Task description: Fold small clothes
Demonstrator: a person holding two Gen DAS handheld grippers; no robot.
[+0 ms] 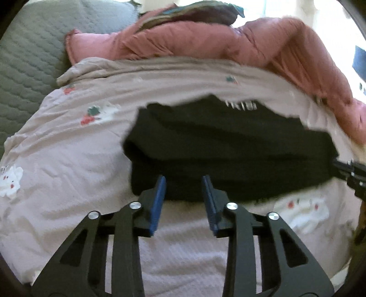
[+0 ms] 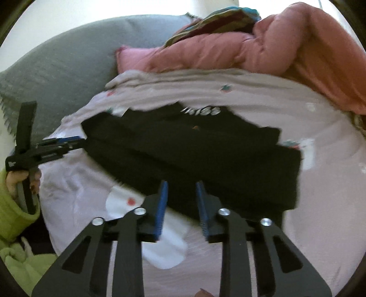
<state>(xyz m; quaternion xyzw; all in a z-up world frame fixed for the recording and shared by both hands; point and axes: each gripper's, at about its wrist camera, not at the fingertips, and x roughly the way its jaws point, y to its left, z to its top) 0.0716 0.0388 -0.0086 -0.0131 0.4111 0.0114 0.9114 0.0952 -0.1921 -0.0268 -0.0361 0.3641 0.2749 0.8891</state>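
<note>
A black garment (image 1: 228, 148) (image 2: 194, 155) with white lettering at its far edge lies folded into a long band on the pale pink sheet (image 1: 68, 160) (image 2: 320, 205). My left gripper (image 1: 184, 180) hovers at the band's near edge toward its left end. Its blue pads stand apart with nothing pinched between them. My right gripper (image 2: 181, 185) sits at the near edge toward the right end, jaws also apart and empty. Each gripper shows side-on in the other's view: the left gripper (image 2: 75, 140) at the band's left end, the right gripper (image 1: 338, 165) at its right end.
A pink quilt (image 1: 205, 41) (image 2: 274, 50) is heaped beyond the sheet, with striped cloth (image 1: 194, 11) on top. A grey quilted cover (image 1: 27, 57) (image 2: 57, 68) lies at the left. A hand in a green sleeve (image 2: 13, 205) holds the left gripper.
</note>
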